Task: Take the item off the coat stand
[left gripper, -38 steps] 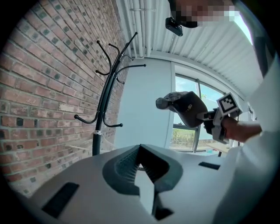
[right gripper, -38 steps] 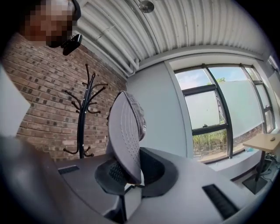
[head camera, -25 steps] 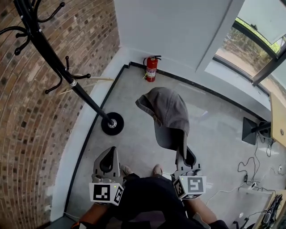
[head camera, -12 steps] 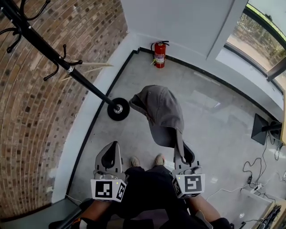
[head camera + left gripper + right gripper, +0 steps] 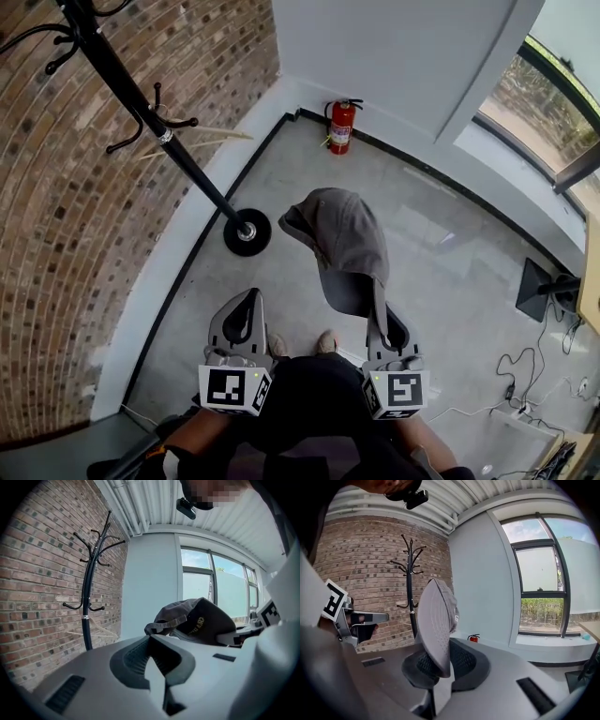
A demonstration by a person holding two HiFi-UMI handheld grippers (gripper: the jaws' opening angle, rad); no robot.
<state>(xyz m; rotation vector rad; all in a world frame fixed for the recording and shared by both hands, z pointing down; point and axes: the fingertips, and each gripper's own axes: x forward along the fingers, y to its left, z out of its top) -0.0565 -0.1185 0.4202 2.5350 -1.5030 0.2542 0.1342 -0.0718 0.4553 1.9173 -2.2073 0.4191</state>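
A grey cap (image 5: 342, 239) hangs off the coat stand, held by its brim in my right gripper (image 5: 386, 328), whose jaws are shut on it. In the right gripper view the brim (image 5: 436, 630) stands on edge between the pads, and the right gripper (image 5: 439, 665) is closed around it. The black coat stand (image 5: 141, 108) rises at the left on a round base (image 5: 247, 232), its hooks bare. My left gripper (image 5: 246, 323) is shut and holds nothing, level with the right one. In the left gripper view, the left gripper (image 5: 152, 658) has the cap (image 5: 201, 620) to its right and the stand (image 5: 86, 616) to its left.
A brick wall (image 5: 56, 234) runs along the left. A red fire extinguisher (image 5: 340, 127) stands in the far corner. A wooden hanger (image 5: 202, 141) leans by the wall. Cables (image 5: 525, 375) and a black foot (image 5: 539, 286) lie at the right. The person's shoe (image 5: 327, 341) is between the grippers.
The head view has swung slightly, so the stand and extinguisher shifted in the picture. The cap stays in the right gripper, and both grippers keep about the same place.
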